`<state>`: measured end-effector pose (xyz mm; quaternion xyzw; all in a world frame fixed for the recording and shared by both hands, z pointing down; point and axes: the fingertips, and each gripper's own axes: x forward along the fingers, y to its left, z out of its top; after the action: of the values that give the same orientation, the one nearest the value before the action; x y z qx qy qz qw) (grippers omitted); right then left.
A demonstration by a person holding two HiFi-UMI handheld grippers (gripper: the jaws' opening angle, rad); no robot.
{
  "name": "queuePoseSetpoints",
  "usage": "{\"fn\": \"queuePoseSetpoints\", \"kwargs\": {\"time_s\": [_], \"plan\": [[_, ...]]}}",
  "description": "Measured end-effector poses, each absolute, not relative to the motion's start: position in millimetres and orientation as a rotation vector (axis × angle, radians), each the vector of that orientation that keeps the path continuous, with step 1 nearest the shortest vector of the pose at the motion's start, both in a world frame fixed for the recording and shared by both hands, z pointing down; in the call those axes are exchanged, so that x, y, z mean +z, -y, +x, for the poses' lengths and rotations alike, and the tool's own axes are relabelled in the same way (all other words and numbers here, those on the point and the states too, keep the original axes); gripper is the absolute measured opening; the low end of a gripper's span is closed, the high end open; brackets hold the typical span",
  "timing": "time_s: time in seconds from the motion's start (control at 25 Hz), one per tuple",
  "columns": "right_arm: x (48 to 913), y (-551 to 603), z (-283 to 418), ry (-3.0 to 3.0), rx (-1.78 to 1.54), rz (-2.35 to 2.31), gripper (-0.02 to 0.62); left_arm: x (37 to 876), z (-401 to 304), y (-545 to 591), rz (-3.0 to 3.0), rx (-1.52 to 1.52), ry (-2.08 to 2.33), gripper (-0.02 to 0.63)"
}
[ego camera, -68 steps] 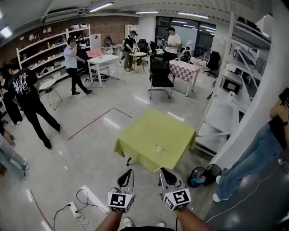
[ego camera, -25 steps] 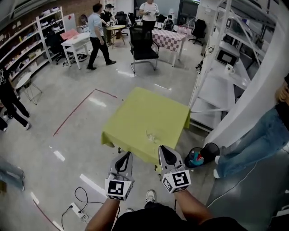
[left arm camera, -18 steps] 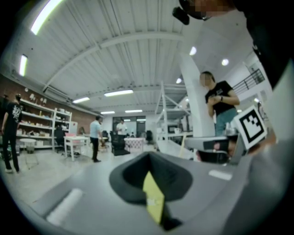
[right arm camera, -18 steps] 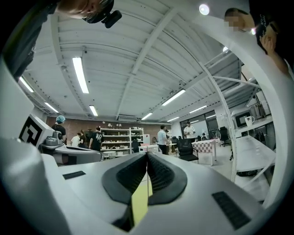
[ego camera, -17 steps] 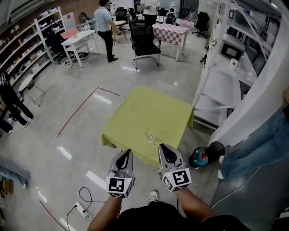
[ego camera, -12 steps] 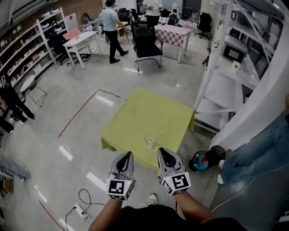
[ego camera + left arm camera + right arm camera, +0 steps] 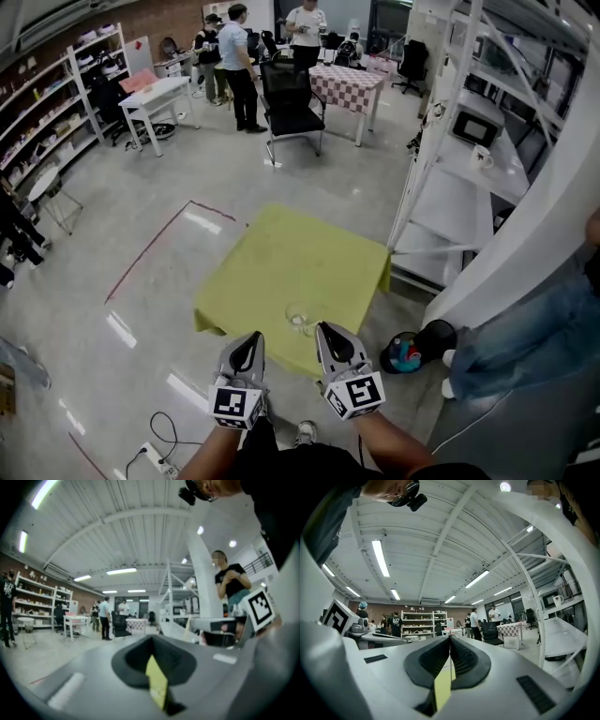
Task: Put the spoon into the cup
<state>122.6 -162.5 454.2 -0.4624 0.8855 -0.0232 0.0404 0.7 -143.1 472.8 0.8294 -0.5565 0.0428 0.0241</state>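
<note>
A clear glass cup (image 7: 296,317) stands near the front edge of a table under a yellow-green cloth (image 7: 281,267) in the head view. A small glint beside the cup may be the spoon, but it is too small to tell. My left gripper (image 7: 250,341) and right gripper (image 7: 328,330) hover side by side just short of the table's front edge, both shut and empty. In the left gripper view the left gripper (image 7: 151,641) points level across the room, jaws together. The right gripper (image 7: 450,640) in its own view looks the same, with only a sliver of yellow cloth below.
White shelving (image 7: 455,202) stands close to the table's right side. A teal bucket (image 7: 403,355) and a black bin (image 7: 435,337) sit on the floor at the front right, near a person in jeans (image 7: 525,328). A power strip (image 7: 152,457) lies at the front left.
The view has closed in on the table, so the cup now lies just ahead of both grippers. Both grippers stay shut. People at the back have walked about.
</note>
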Motion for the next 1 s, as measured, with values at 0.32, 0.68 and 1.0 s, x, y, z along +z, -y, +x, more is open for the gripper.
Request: {"fn": "queuePoseSetpoints", "kwargs": {"time_s": [0.32, 0.68, 1.0], "plan": [[462, 194, 97, -2.716, 0.014, -1.551, 0.008, 467, -14, 188, 2.673, 0.09, 1.596, 0.006], [444, 230, 55, -2.632, 0.076, -1.653, 0.008, 454, -43, 235, 2.814, 0.031, 1.411, 0.006], [460, 239, 51, -2.571, 0.032, -1.821, 0.008, 471, -47, 258, 2.843, 0.011, 1.257, 0.006]]}}
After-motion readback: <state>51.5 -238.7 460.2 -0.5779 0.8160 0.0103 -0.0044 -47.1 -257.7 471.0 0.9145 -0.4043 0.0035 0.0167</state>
